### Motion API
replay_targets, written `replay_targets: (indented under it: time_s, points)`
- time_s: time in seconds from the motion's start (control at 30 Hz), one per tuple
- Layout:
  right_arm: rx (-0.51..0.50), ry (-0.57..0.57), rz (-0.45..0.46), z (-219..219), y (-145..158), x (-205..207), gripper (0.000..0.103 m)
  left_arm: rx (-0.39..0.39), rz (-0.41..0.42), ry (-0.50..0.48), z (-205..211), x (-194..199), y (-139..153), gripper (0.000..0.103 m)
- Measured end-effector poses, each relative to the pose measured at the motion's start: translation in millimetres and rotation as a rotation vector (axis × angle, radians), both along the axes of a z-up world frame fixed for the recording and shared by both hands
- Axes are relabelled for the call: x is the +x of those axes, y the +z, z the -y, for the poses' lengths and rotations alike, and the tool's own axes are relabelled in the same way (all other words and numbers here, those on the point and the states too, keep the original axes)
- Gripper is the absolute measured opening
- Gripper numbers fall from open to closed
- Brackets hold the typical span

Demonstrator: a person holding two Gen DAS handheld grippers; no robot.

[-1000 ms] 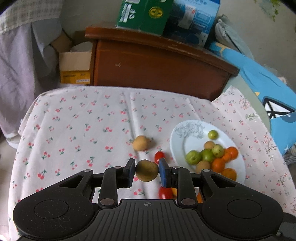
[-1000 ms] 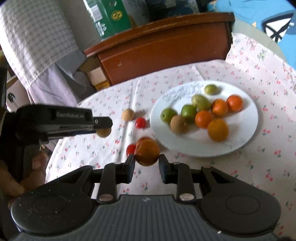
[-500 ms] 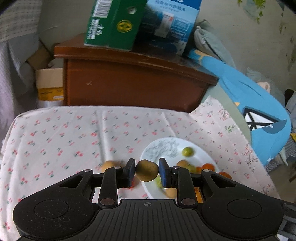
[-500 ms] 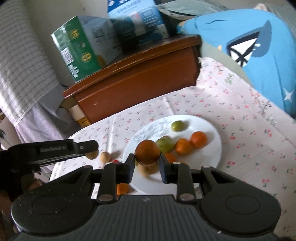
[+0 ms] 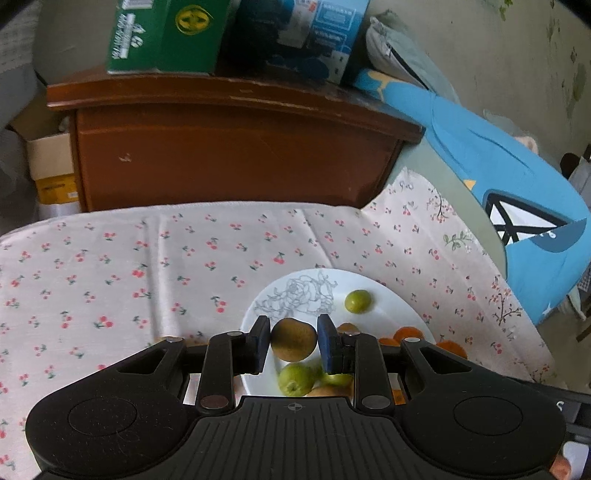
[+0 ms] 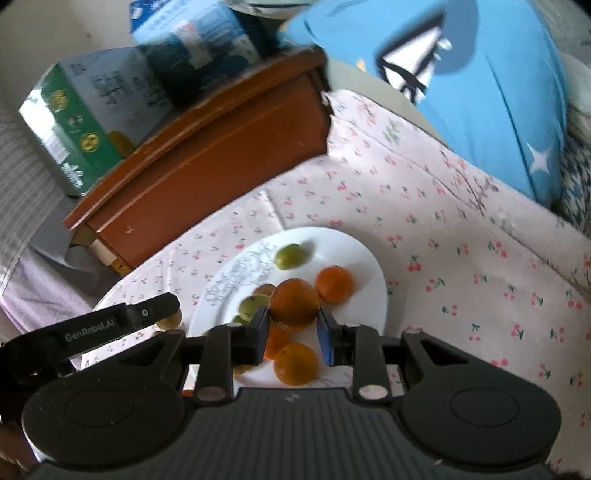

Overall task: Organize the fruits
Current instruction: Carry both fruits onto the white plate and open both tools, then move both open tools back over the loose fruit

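My left gripper [image 5: 293, 341] is shut on a brown-green kiwi-like fruit [image 5: 293, 339] and holds it above the near left part of the white plate [image 5: 303, 291]. My right gripper [image 6: 293, 326] is shut on an orange [image 6: 294, 302] and holds it over the plate [image 6: 354, 251]. On the plate lie green fruits [image 5: 357, 301] [image 6: 289, 256] and oranges [image 6: 334, 283] [image 6: 296, 363]. The left gripper also shows in the right wrist view [image 6: 164, 314], at the plate's left edge.
The table has a cherry-print cloth [image 5: 147, 266]. Behind it stands a brown wooden cabinet [image 5: 236, 155] with green [image 5: 162, 37] and blue boxes [image 5: 310, 33] on top. A blue cushion [image 5: 517, 206] lies to the right. A cardboard box [image 5: 51, 166] sits at the left.
Both grippers moved forward and over the plate with their fruits held. The loose fruits on the cloth dropped out of the left wrist view.
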State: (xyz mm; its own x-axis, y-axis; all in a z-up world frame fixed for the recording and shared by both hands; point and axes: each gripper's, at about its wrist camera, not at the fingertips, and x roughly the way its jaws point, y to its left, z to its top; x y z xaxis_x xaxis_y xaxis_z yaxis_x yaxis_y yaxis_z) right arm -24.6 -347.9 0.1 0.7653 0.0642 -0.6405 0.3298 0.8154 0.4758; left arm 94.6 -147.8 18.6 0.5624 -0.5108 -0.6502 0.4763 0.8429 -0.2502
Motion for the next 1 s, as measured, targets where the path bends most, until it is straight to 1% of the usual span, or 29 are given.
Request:
replay_targets:
  time_s: [0.13,0.2,0.4,0.47,0.53,0.57,0.6,0.63,0.67,0.83,1.0]
  points:
    - [0.042,-0.025,-0.029,6.1,-8.2,3.2,0.028,0.000,-0.023,-0.014,9.2,6.2,-8.4,0.025]
    - [0.047,-0.033,-0.033,7.3,-10.0,4.3,0.029,-0.005,-0.035,-0.019,11.3,9.0,-11.2,0.025]
    - [0.041,-0.036,-0.008,7.7,-6.2,5.1,0.031,-0.030,-0.026,-0.030,12.5,8.6,-4.2,0.028]
    - [0.034,-0.025,0.006,6.3,-3.9,5.4,0.031,-0.032,-0.020,-0.022,11.6,7.5,2.1,0.042]
    - [0.026,-0.006,0.015,3.7,-2.1,6.6,0.031,-0.032,0.001,-0.017,8.3,4.6,9.8,0.051]
    - [0.018,0.005,0.018,1.7,-1.3,7.0,0.031,-0.024,0.011,-0.015,6.4,3.0,13.9,0.058]
    - [0.009,0.014,0.023,-0.7,-0.2,7.1,0.031,-0.016,0.016,-0.011,4.6,2.4,16.8,0.063]
    - [-0.002,0.026,0.028,-2.9,1.0,7.0,0.031,-0.009,0.020,-0.003,2.4,2.0,19.9,0.070]
    - [-0.013,0.039,0.033,-5.7,2.1,7.2,0.031,-0.008,0.024,0.007,-1.0,1.3,22.6,0.072]
    - [-0.034,0.103,0.051,-19.1,5.0,6.5,0.032,-0.004,0.001,0.025,-19.7,-0.2,30.9,0.073]
    - [-0.039,0.159,0.056,-32.9,4.7,4.9,0.032,0.011,0.003,0.035,-41.2,-9.9,36.1,0.074]
